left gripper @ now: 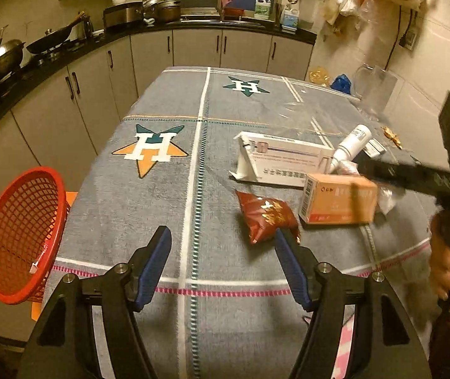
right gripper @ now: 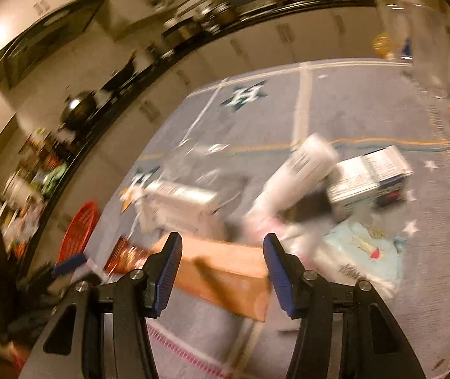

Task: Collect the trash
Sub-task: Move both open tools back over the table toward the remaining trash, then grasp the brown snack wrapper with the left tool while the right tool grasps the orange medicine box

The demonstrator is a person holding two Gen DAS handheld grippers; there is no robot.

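Trash lies on a grey tablecloth: a red snack packet, an orange box, a long white box, a white tube and crumpled tissue. A red mesh basket stands off the table's left edge. My left gripper is open above the cloth, its right finger beside the red packet. My right gripper is open, its jaws on either side of the orange box; the view is blurred. The right gripper's body reaches in above the orange box.
A kitchen counter with woks and pots curves behind the table. A clear glass jug stands at the table's far right. A small white-and-blue box and a pale blue wrapper lie right of the tube.
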